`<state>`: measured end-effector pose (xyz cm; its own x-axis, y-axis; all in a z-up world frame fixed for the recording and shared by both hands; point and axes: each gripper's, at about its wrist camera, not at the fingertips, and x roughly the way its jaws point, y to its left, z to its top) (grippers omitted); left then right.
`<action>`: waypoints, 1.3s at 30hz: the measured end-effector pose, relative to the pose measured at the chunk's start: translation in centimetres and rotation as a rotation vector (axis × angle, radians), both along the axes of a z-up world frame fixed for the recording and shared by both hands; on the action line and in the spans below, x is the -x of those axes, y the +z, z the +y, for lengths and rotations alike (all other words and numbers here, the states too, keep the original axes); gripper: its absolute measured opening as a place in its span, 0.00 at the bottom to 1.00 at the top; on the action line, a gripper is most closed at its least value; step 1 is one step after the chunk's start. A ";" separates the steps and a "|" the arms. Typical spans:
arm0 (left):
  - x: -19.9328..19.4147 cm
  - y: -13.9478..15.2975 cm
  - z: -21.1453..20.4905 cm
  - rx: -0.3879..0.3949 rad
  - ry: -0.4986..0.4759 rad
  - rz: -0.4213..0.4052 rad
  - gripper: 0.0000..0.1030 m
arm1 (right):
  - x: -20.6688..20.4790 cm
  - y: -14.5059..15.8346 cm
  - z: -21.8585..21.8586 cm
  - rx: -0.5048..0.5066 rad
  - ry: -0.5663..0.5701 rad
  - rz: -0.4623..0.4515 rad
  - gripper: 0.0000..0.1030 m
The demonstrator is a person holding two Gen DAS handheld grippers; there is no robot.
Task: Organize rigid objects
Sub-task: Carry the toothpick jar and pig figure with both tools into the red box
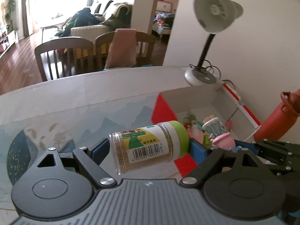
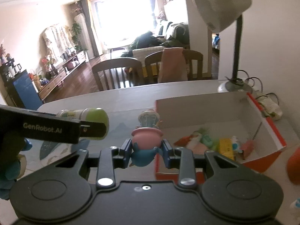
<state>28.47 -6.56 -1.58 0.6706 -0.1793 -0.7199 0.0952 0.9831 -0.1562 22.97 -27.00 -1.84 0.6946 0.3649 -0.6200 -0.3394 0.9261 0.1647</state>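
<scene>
Both loads are in transit above the bench [image 1: 56, 97]: left gripper [image 1: 148, 148] fingers clenched on the toothpick jar [image 1: 148, 146], right gripper [image 2: 146, 148] fingers clenched on the figurine [image 2: 146, 136]; next, judged, each goes into the box [image 2: 206, 112] at 2 o'clock.

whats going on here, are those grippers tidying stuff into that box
Looks that way. The left gripper holds a clear toothpick jar with a green lid sideways above the table. The right gripper grips a small pink and blue toy figurine, jaws closed on its sides. Both are near the open red and white cardboard box, which already has several small colourful toys in it.
</scene>
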 end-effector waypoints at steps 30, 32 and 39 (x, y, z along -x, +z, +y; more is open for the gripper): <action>-8.6 -4.9 -15.0 -0.100 -0.169 0.071 0.87 | -8.2 -5.0 -12.7 0.085 -0.155 0.069 0.32; -9.2 -5.6 -15.7 -0.108 -0.174 0.082 0.87 | -9.3 -5.5 -12.7 0.093 -0.149 0.072 0.32; -11.4 -7.9 -17.2 -0.124 -0.170 0.118 0.87 | -12.8 -7.1 -12.6 0.117 -0.131 0.121 0.31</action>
